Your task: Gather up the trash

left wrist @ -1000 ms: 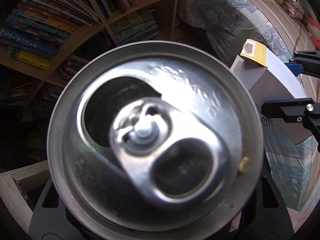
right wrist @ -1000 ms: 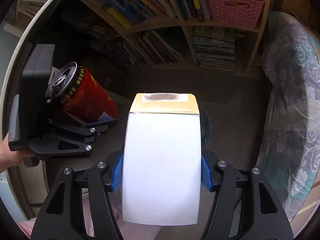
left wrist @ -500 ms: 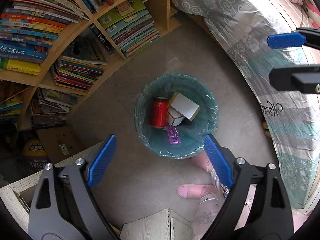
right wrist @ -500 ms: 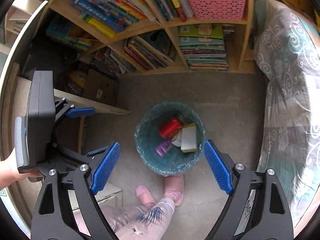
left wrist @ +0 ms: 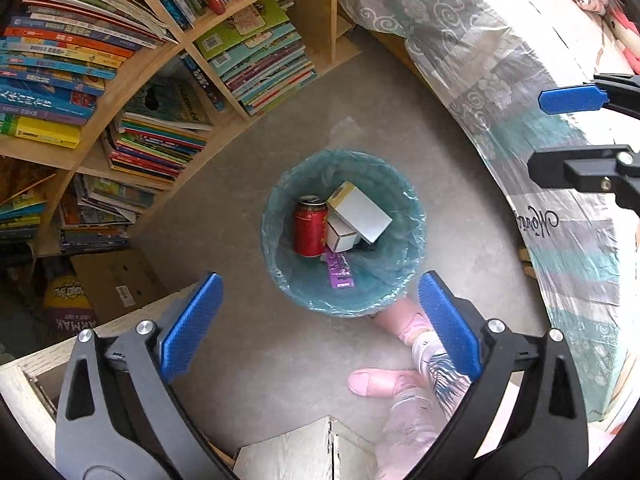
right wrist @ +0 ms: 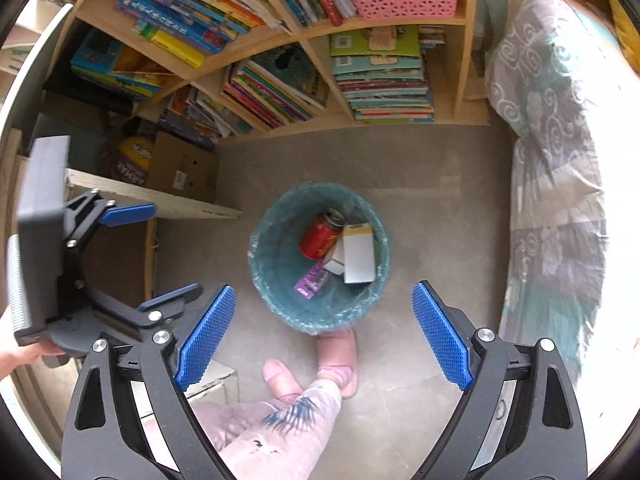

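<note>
Left gripper (left wrist: 320, 322) & right gripper (right wrist: 324, 334) are both hanging over the bin (left wrist: 412, 216), jaws spread wide, gripping nothing. Red can (left wrist: 310, 226), white box (left wrist: 362, 212), smaller box (left wrist: 340, 236) & purple wrapper (left wrist: 339, 270) are lying inside the bin w/ teal liner.

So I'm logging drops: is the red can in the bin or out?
In. The red can lies inside the lined bin beside the white box; both grippers are open and empty.
</note>
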